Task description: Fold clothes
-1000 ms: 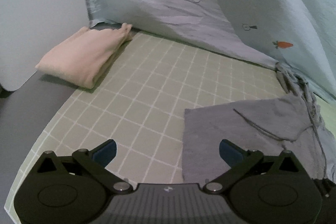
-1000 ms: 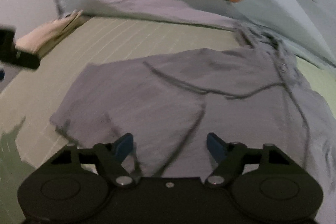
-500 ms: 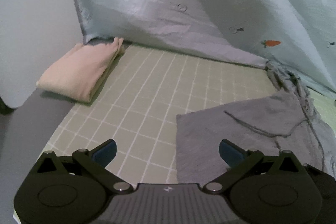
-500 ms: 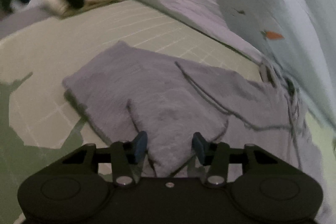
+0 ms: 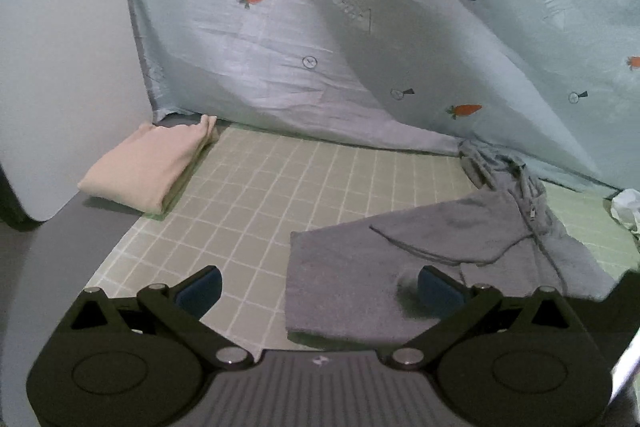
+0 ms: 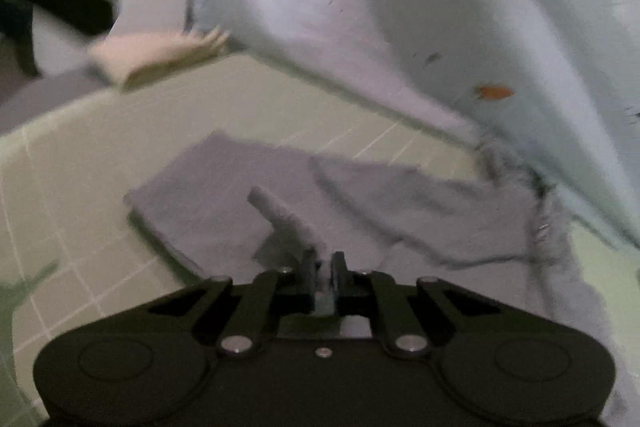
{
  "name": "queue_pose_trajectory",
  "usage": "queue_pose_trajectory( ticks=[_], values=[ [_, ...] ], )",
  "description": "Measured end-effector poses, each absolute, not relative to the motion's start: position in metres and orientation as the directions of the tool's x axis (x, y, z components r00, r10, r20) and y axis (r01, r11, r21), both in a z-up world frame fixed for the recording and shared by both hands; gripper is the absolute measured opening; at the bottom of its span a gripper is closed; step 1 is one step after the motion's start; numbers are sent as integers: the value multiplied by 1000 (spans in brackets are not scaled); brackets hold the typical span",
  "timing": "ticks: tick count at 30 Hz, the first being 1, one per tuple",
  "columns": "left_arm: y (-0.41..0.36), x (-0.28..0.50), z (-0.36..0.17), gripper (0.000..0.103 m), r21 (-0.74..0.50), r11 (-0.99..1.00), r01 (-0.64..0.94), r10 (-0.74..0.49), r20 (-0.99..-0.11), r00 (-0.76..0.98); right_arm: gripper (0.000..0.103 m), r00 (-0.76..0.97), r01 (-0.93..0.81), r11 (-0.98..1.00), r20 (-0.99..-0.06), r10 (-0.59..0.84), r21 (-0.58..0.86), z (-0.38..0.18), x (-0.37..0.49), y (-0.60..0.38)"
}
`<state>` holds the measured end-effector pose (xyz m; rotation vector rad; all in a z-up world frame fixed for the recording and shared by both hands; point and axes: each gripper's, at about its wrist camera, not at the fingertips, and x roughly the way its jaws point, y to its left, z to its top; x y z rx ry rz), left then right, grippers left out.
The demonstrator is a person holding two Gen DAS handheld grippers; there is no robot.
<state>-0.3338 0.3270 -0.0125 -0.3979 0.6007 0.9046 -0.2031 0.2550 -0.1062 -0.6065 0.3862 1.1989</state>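
A grey zip-up garment (image 5: 400, 267) lies partly folded on the green checked mat (image 5: 280, 195); it also shows in the right wrist view (image 6: 400, 195). My left gripper (image 5: 318, 293) is open and empty, just above the garment's near left corner. My right gripper (image 6: 323, 267) is shut on a pinched fold of the grey garment, and a ridge of cloth (image 6: 280, 215) rises up from its fingers. A folded beige garment (image 5: 148, 167) lies at the mat's far left corner, also in the right wrist view (image 6: 152, 59).
A pale blue sheet with carrot prints (image 5: 360, 47) hangs along the back of the mat. A white panel (image 5: 60, 47) stands at the left. The grey surface (image 5: 60, 267) edges the mat on the left. Something white and crumpled (image 5: 626, 207) lies at the far right.
My right gripper has closed on the grey garment and pulled a fold of it up. My left gripper has drawn back and tilted up, staying open.
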Motion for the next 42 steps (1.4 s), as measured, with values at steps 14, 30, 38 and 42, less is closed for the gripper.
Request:
queue_pose_trajectory(
  ticks=[14,30,38,42],
  values=[
    [263,-265,22,103,-129,607,-784,571,-616,543,7,554,-810,586,-316,770,9,-2,-55,144],
    [280,-213,12,103,-82,562,-823,610,-631,480,8,740,-347,915,-539,402,206,-92,104,5],
    [321,-186,-11,103,-42,536,-843,577,-711,402,17,710,-117,960,-655,259,253,-131,131,-45],
    [330,-167,-32,103,-8,558,-830,527,-769,362,53,669,-113,953,-688,282,281,-139,133,-49]
  ],
)
